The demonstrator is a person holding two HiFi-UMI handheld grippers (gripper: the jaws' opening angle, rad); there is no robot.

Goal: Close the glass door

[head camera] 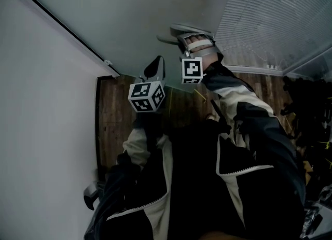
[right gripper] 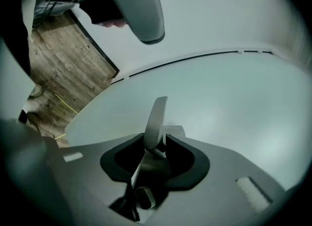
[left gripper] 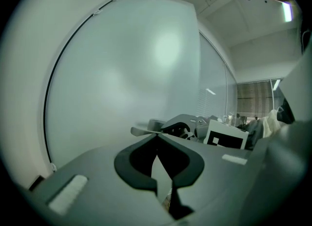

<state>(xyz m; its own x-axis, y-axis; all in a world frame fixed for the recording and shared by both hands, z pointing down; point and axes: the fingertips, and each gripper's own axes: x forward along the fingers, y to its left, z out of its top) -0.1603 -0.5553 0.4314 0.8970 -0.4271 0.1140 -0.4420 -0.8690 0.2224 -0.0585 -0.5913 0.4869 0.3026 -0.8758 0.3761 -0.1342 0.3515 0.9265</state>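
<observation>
The frosted glass door (head camera: 145,5) fills the space ahead, and a metal lever handle (head camera: 179,29) sticks out from it. My right gripper (head camera: 189,39) is shut on the handle (right gripper: 156,120), whose flat blade stands upright between the black pads. My left gripper (head camera: 155,69) hangs just left of and below it, away from the handle, its jaws shut with nothing between them (left gripper: 156,136). The left gripper view looks along the glass (left gripper: 122,73) and catches the right gripper (left gripper: 192,126) on the handle (left gripper: 146,130).
A white wall (head camera: 41,109) runs along the left, meeting the door at a dark seal (head camera: 67,29). Wooden floor (head camera: 111,125) lies below. Window blinds (head camera: 275,16) are at the upper right, and dark clutter (head camera: 311,114) stands by the right edge.
</observation>
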